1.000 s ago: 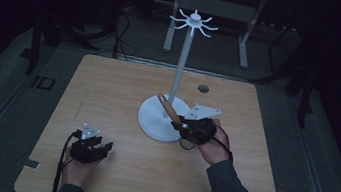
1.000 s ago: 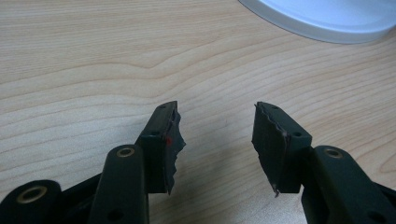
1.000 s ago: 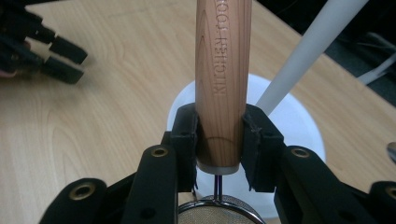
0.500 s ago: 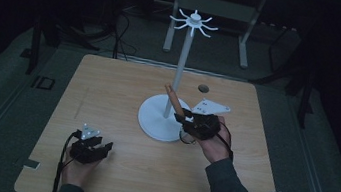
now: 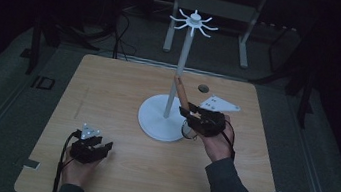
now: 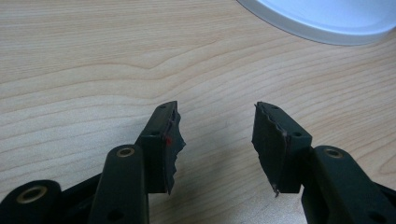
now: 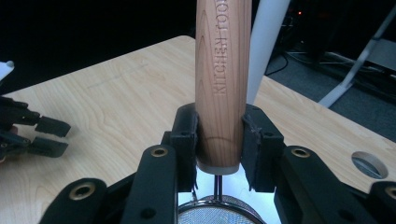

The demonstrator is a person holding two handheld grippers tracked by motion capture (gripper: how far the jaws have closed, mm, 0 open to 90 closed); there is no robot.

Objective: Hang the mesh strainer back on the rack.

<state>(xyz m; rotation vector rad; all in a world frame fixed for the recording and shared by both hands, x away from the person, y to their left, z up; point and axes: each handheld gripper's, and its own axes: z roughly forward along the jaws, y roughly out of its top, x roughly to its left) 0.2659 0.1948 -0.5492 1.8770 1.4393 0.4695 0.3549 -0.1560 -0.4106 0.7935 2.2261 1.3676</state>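
Dark room; a light wooden counter [image 5: 123, 94] carries a white stand [image 5: 168, 118] with a round base, a tall pole and spoked hooks at its top. The right hand-held gripper [image 7: 218, 140] is closed on the wooden handle [image 7: 222, 70] of a small strainer, stamped "KITCHEN TOOL"; the handle rises steeply beside the pole. The wire mesh bowl [image 7: 218, 212] hangs below the jaws, apparently above the stand's base. The left hand-held gripper [image 6: 217, 140] rests near the counter's front left, jaws wide apart, holding nothing. A round hole [image 5: 203, 88] sits behind the stand.
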